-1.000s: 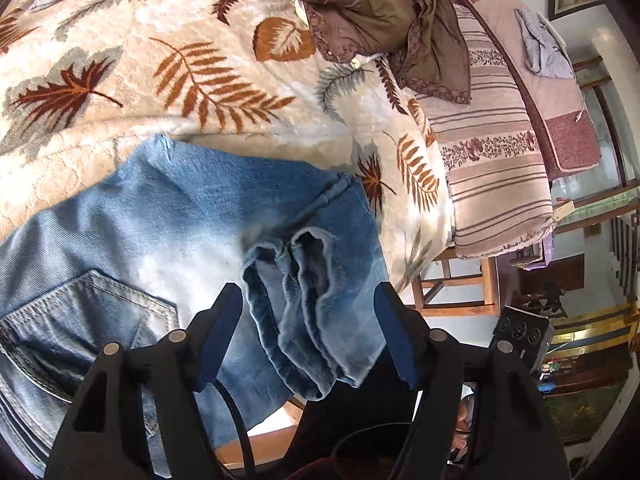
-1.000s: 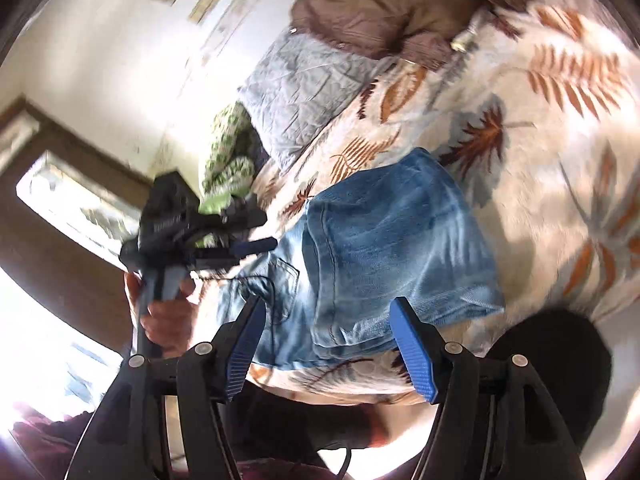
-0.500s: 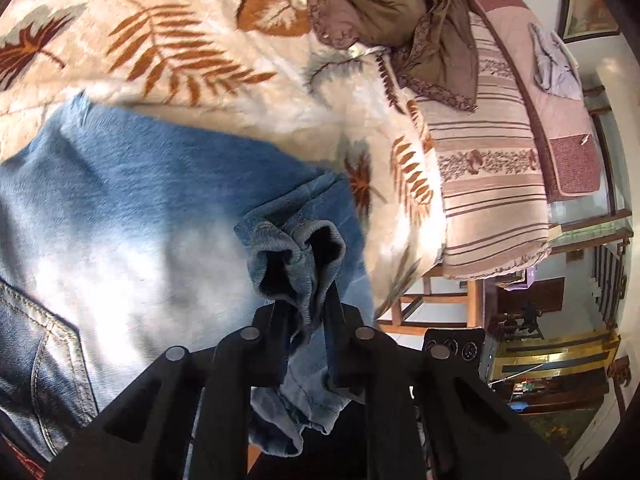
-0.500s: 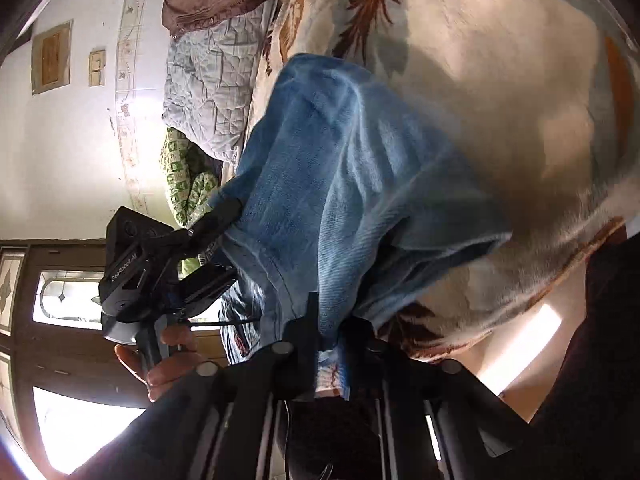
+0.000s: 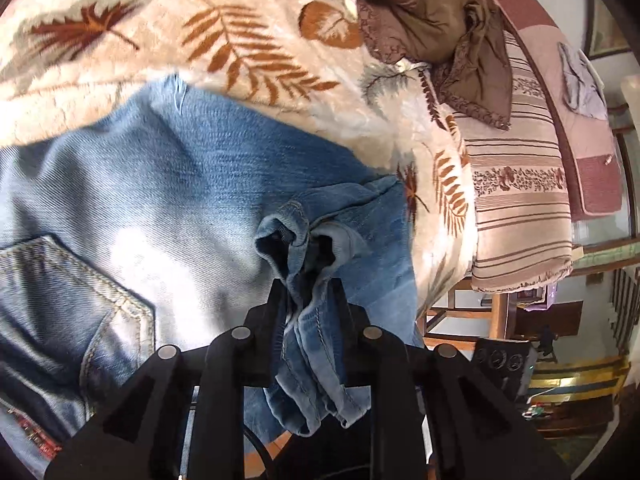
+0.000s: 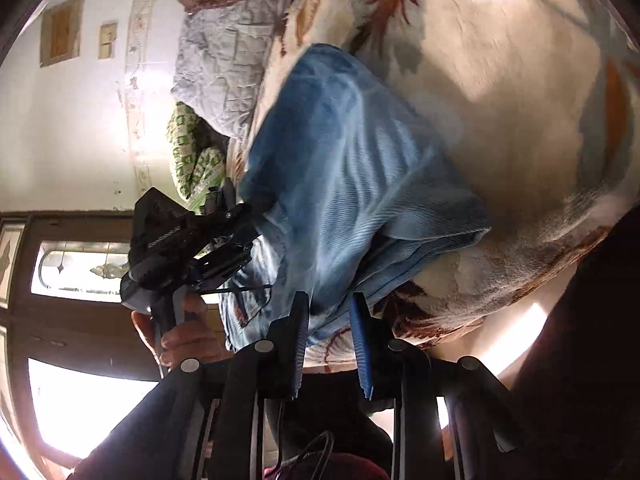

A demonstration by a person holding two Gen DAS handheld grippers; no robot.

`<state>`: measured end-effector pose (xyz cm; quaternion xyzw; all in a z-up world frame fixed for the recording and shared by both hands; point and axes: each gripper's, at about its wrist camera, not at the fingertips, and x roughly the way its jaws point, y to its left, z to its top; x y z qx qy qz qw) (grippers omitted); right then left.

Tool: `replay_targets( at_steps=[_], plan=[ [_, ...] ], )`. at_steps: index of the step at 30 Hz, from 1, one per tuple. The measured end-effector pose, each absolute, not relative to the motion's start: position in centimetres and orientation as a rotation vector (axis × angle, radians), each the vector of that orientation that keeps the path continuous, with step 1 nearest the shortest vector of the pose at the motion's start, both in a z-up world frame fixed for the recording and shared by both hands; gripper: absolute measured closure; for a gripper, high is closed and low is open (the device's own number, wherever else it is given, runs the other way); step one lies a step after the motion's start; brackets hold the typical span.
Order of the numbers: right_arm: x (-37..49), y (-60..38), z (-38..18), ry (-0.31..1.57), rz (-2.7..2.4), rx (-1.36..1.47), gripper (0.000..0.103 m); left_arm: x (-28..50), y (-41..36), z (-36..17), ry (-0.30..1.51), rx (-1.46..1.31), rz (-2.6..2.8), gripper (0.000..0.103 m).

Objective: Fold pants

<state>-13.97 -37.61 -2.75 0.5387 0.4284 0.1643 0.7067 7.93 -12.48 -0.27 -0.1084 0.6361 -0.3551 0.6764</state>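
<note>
Pants (image 5: 168, 208), faded blue denim, folded, hems bunched

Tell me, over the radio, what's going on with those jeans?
Left hand-held gripper pinching bunched jeans hems, jaws easing open. Right hand-held gripper on folded edge, likewise. Nothing in the way.

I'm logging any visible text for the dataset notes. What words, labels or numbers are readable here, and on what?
None can be read with confidence.
Left gripper body, seen from the right wrist: pale embossed lettering, too blurred to read.
Jeans: red patterned strip at the waistband, no legible text.
Wall frames: too blurred to read.
</note>
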Motion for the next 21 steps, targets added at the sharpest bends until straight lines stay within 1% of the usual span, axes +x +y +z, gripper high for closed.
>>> replay_targets(
  at_steps=[1, 2, 3, 4, 5, 9, 10, 11, 13, 14, 15, 16, 17, 18, 19, 21],
  plan=[
    [-14.1, -38.3, -1.2, 0.907, 0.360, 1.152, 0.079, 7.6, -12.1, 0.9, 1.401, -0.256, -0.819, 0.082],
    [-14.2, -39.0, 0.2, 0.866, 0.339, 1.106, 0.074, 7.4, -11.4, 2.1, 1.368, -0.285, -0.832, 0.076],
    [-14.0, -39.5, 1.4, 0.824, 0.321, 1.066, 0.070, 7.2, -10.7, 3.3, 1.336, -0.319, -0.834, 0.066],
    [-14.0, -39.9, 2.1, 0.788, 0.309, 1.032, 0.065, 7.0, -9.8, 4.5, 1.304, -0.348, -0.823, 0.059],
    [-13.6, -40.0, 2.5, 0.773, 0.291, 1.004, 0.065, 6.8, -8.6, 5.6, 1.270, -0.382, -0.805, 0.050],
    [-10.8, -38.4, 1.4, 0.806, 0.293, 0.985, 0.065, 6.0, -2.8, 9.7, 1.165, -0.524, -0.757, 0.049],
    [-10.7, -38.2, 0.4, 0.817, 0.306, 1.000, 0.066, 5.5, -1.1, 10.8, 1.130, -0.540, -0.732, 0.049],
    [-9.9, -37.8, -0.5, 0.833, 0.315, 1.023, 0.070, 5.1, 0.5, 12.0, 1.092, -0.545, -0.708, 0.048],
    [-8.5, -36.6, -2.4, 0.873, 0.318, 1.046, 0.072, 4.0, 3.5, 14.4, 1.026, -0.533, -0.632, 0.045],
    [-8.0, -35.9, -3.3, 0.914, 0.297, 1.026, 0.075, 3.5, 5.1, 15.4, 0.995, -0.534, -0.598, 0.043],
    [-7.7, -35.3, -4.3, 0.965, 0.291, 1.003, 0.076, 2.9, 6.5, 16.4, 0.964, -0.537, -0.572, 0.041],
    [-7.4, -34.7, -5.2, 1.004, 0.289, 0.987, 0.083, 2.3, 7.8, 17.2, 0.938, -0.522, -0.534, 0.039],
    [-7.3, -34.6, -5.5, 1.016, 0.270, 0.974, 0.099, 1.7, 9.0, 17.9, 0.911, -0.496, -0.479, 0.033],
    [-7.3, -34.6, -5.4, 1.020, 0.269, 0.972, 0.100, 1.1, 10.1, 18.2, 0.890, -0.469, -0.416, 0.023],
    [-7.2, -34.7, -5.1, 1.027, 0.273, 0.971, 0.098, 0.8, 11.0, 18.1, 0.888, -0.437, -0.351, 0.019],
    [-7.2, -34.8, -3.6, 1.006, 0.285, 0.945, 0.093, 0.6, 12.8, 16.5, 0.895, -0.407, -0.282, 0.018]
  ],
)
